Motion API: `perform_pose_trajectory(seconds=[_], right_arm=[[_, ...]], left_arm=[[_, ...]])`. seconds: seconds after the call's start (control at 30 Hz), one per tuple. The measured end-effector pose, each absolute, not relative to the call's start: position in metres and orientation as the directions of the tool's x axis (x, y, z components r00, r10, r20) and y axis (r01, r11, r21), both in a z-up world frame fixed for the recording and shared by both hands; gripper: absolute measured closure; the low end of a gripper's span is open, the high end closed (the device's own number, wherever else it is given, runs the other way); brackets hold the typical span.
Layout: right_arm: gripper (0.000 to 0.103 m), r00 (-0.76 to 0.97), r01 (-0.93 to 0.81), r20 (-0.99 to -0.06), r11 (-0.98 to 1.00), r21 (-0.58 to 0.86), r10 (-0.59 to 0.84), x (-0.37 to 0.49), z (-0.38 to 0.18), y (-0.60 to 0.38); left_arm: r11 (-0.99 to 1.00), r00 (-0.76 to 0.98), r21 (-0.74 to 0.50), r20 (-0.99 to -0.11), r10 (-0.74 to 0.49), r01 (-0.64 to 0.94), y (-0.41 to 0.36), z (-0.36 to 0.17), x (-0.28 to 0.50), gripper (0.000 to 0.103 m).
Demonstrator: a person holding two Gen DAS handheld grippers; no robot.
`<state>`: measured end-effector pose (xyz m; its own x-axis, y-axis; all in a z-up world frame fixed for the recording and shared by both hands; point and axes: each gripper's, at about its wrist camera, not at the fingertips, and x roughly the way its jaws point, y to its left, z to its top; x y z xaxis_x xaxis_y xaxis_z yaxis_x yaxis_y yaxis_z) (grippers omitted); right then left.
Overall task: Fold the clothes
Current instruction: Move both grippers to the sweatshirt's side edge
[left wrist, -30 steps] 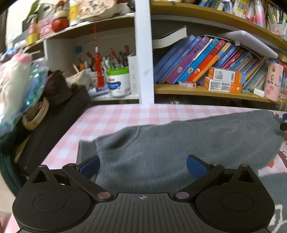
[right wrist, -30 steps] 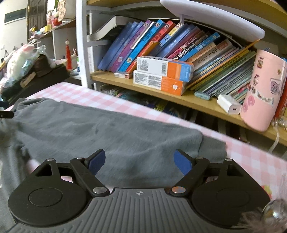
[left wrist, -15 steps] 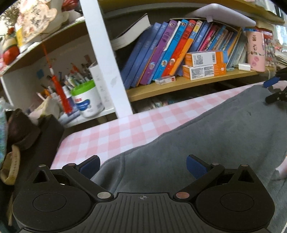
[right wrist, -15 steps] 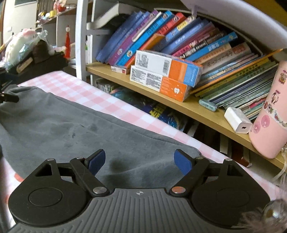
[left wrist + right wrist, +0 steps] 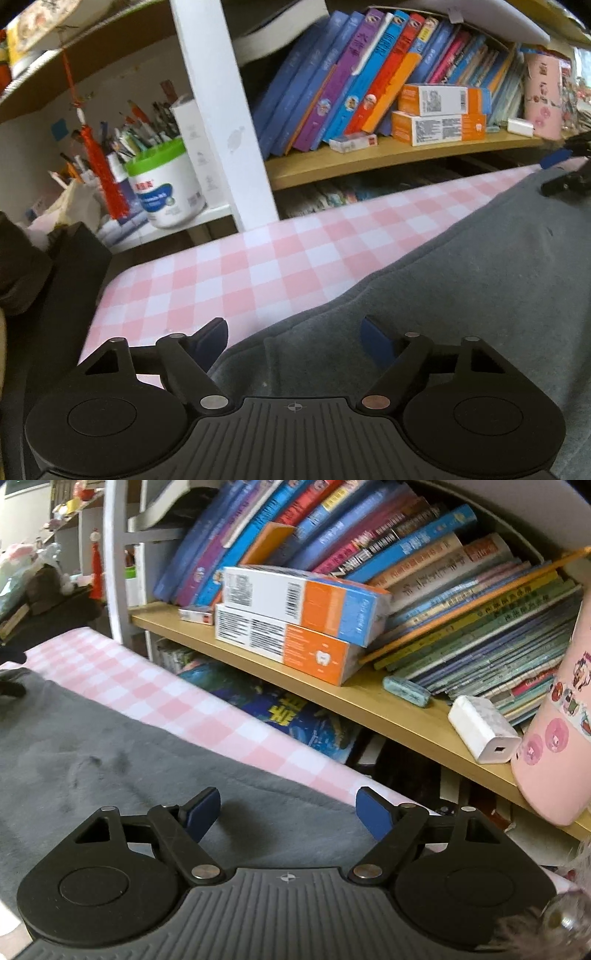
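Lying spread along the back edge of the pink-checked tabletop, the grey garment runs between both tools. The left gripper sits low at its end by the tabletop's left edge, jaws apart over the hem; the right gripper mirrors it at the other end, jaws apart, likely so both ends can be pinched together.

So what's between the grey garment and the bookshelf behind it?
Only a bare strip of pink checked tablecloth separates the grey garment from the bookshelf; both wrist views show it.
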<state>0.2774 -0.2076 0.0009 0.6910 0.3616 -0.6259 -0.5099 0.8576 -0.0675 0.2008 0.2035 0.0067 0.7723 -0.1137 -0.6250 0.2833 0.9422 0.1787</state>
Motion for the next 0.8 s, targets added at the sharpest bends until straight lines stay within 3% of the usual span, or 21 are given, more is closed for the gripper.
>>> perform_pose_trajectory(seconds=[0.67,0.73,0.8], right_arm=[[0.023,0.653,-0.498,-0.634,0.865,0.052,0.414,0.297,-0.007,-0.22],[0.026,0.653,-0.496,-0.634,0.867,0.053,0.413,0.296,-0.007,-0.22],[0.039,0.653,-0.496,-0.633,0.866,0.057,0.416,0.294,-0.006,-0.22]], left_arm=[[0.941,0.711,0.01,-0.658,-0.248,0.337,0.223,-0.002,0.221,0.02],[0.943,0.709,0.005,-0.661,-0.247,0.334,0.223,-0.002,0.221,0.022],[0.943,0.705,-0.008,-0.663,-0.253,0.331,0.222,-0.001,0.219,0.026]])
